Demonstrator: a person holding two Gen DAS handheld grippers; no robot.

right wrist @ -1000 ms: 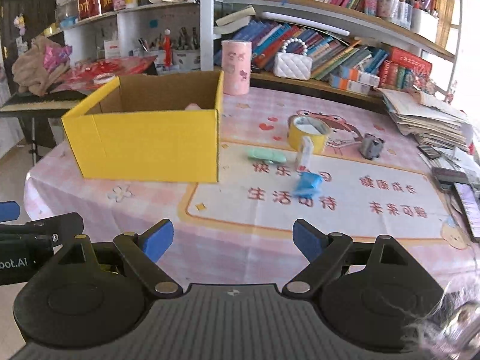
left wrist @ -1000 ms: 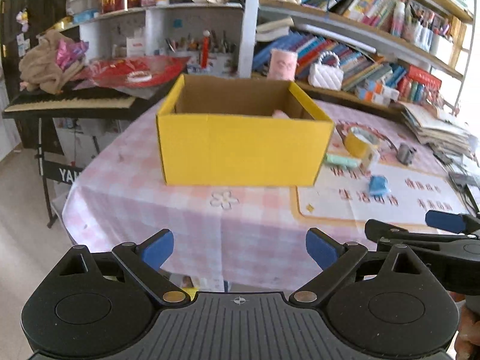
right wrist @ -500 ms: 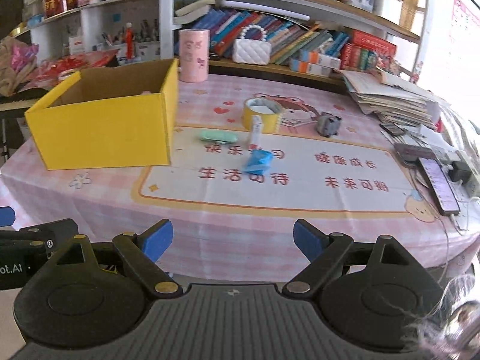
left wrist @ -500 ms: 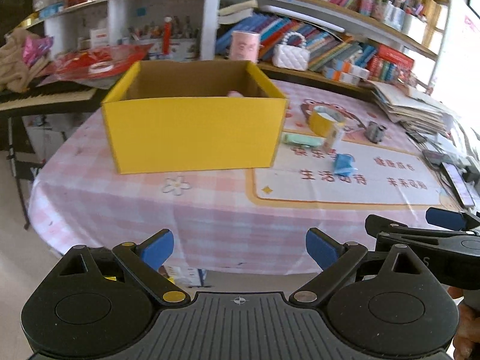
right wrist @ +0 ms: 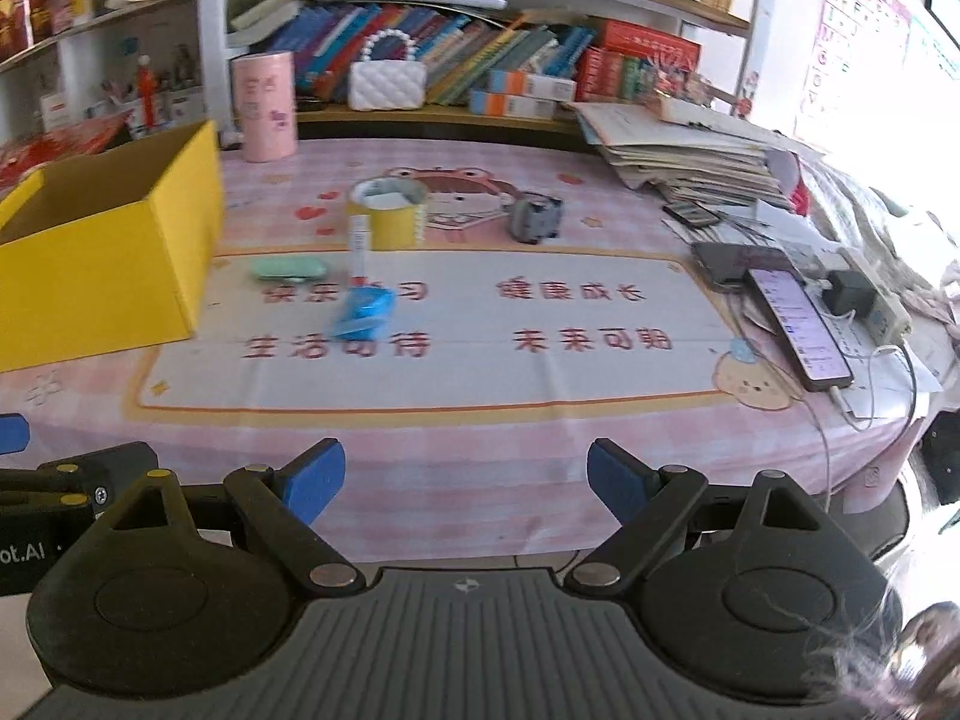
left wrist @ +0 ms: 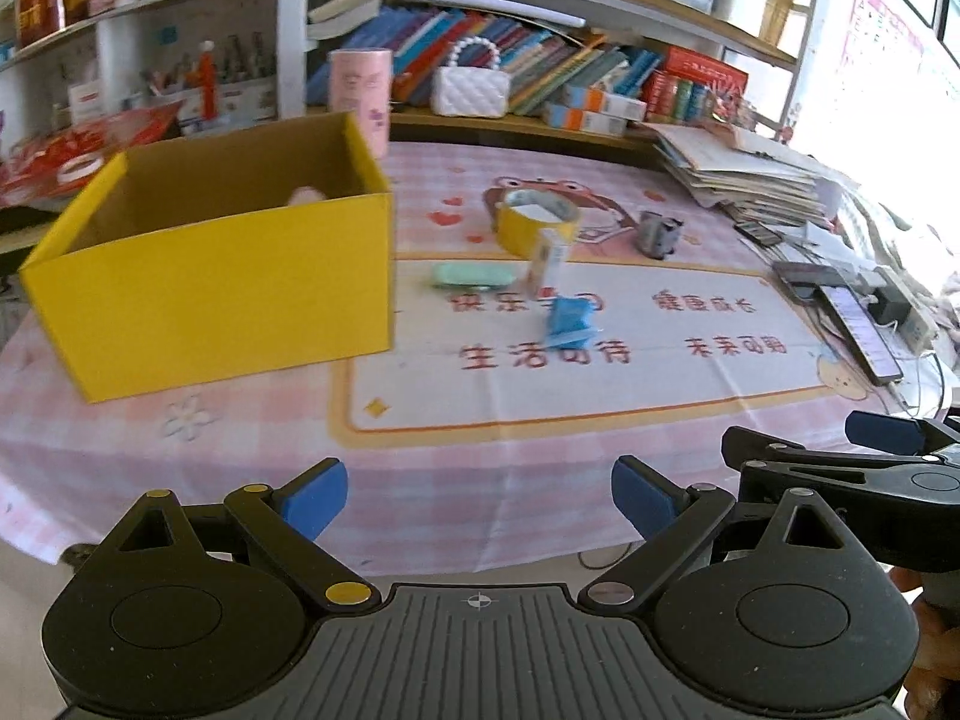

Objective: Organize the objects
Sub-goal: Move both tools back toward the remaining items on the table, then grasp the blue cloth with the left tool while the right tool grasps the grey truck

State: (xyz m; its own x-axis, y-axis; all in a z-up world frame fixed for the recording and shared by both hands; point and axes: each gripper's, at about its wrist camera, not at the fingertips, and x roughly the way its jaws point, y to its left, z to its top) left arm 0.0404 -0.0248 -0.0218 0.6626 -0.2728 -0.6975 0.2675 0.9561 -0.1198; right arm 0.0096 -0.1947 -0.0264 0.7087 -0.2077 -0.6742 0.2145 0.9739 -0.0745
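An open yellow cardboard box (left wrist: pixel 228 288) stands on the left of the table, with something pale pink inside (left wrist: pixel 303 195); it also shows in the right wrist view (right wrist: pixel 102 246). Right of it lie a mint green case (left wrist: pixel 471 276), a small white box (left wrist: pixel 546 261), a blue packet (left wrist: pixel 570 321), a yellow tape roll (left wrist: pixel 537 222) and a small grey object (left wrist: pixel 657 234). The same items show in the right wrist view: packet (right wrist: pixel 363 312), tape roll (right wrist: pixel 390 213), mint case (right wrist: pixel 288 269). My left gripper (left wrist: pixel 480 492) and right gripper (right wrist: pixel 465 480) are open and empty at the table's near edge.
A pink cylinder (right wrist: pixel 264 108) and white handbag (right wrist: pixel 387 81) stand at the back by bookshelves. A paper stack (right wrist: pixel 684 156), phones (right wrist: pixel 798 324) and a charger with cables (right wrist: pixel 852 294) crowd the right side. A printed mat (right wrist: pixel 480 330) covers the table's middle.
Both grippers have swung to the right along the table's front edge. The box has shifted left in view and the small items are now central. Both stay open.
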